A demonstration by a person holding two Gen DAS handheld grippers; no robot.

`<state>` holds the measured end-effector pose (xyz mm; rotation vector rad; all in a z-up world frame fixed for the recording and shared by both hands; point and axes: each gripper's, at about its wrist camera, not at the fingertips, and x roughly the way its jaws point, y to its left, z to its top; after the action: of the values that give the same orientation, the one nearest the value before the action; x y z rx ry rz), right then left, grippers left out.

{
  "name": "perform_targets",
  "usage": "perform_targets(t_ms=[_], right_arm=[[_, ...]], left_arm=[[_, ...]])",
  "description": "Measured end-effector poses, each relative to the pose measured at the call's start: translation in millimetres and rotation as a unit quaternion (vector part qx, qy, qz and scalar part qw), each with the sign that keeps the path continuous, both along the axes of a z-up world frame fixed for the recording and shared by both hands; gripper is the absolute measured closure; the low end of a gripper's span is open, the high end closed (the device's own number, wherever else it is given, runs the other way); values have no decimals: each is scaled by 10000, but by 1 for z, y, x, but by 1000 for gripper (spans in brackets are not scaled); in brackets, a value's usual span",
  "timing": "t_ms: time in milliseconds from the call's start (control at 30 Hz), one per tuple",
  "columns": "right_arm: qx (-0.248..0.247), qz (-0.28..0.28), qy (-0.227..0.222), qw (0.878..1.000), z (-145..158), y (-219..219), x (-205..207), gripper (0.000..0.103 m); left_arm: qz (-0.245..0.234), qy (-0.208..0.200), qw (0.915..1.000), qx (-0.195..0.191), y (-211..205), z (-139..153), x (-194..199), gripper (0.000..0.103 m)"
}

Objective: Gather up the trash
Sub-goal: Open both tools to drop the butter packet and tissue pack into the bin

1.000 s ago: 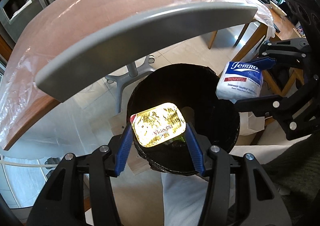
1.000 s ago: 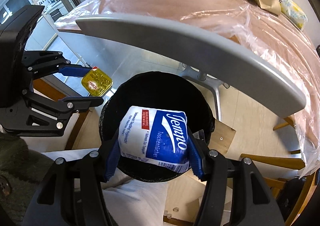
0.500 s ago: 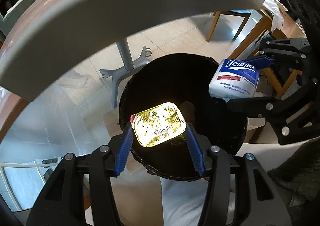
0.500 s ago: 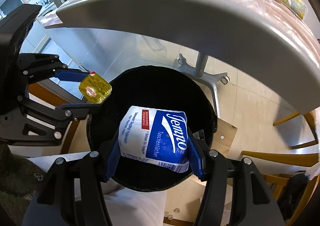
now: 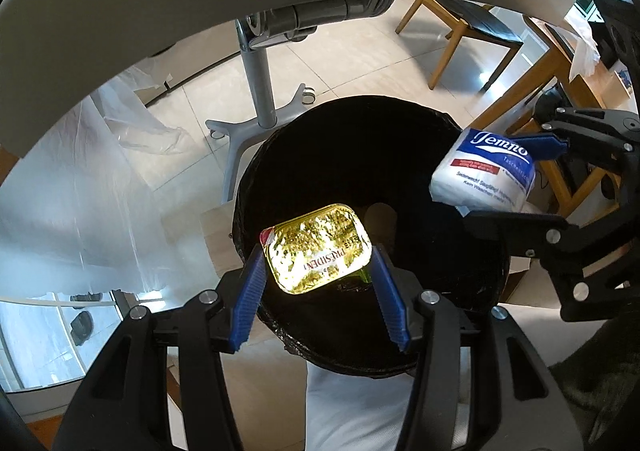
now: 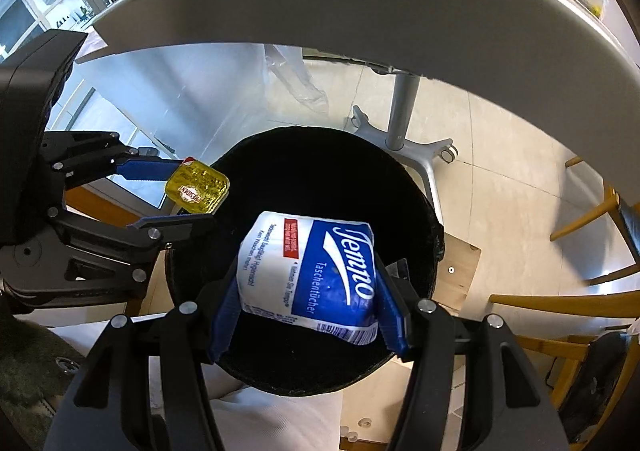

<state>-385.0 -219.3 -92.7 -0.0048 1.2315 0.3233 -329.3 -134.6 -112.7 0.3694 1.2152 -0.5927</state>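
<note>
Directly over the mouth of the black bin (image 5: 372, 235): both loads. Left gripper (image 5: 318, 263), jaws pinching a gold foil butter pack (image 5: 316, 249) flat, long axis across the fingers. Right gripper (image 6: 308, 291), jaws clamped on a blue-and-white tissue pack (image 6: 310, 277), near the right rim in the left view. Probably only a release needed, straight down; neither visibly lower.

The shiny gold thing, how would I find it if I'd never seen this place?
Find the big round black bin on the floor. Over its near edge, the left hand-held gripper pinches a small foil butter packet. It is gold and crinkly; the other held item, a tissue pack, is blue and white.
</note>
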Motion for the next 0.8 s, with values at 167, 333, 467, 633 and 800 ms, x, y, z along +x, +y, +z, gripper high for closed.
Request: perform_targets(t_ms=[167, 333, 467, 633, 800], right_arm=[[-5, -60, 43, 10000, -4, -2, 4, 45], [-30, -92, 89, 9999, -6, -2, 7, 45], [-61, -120, 111, 9998, -10, -2, 9, 45], [-113, -203, 56, 9997, -9, -3, 8, 31], [-144, -263, -16, 9995, -5, -8, 6, 27]], left_arm=[[28, 20, 10000, 28, -1, -4, -1, 50], [31, 27, 10000, 81, -1, -6, -1, 50], [51, 30, 9999, 98, 0, -8, 0, 50], [51, 3, 10000, 22, 0, -6, 0, 22], [26, -34, 10000, 88, 1, -3, -2, 21]])
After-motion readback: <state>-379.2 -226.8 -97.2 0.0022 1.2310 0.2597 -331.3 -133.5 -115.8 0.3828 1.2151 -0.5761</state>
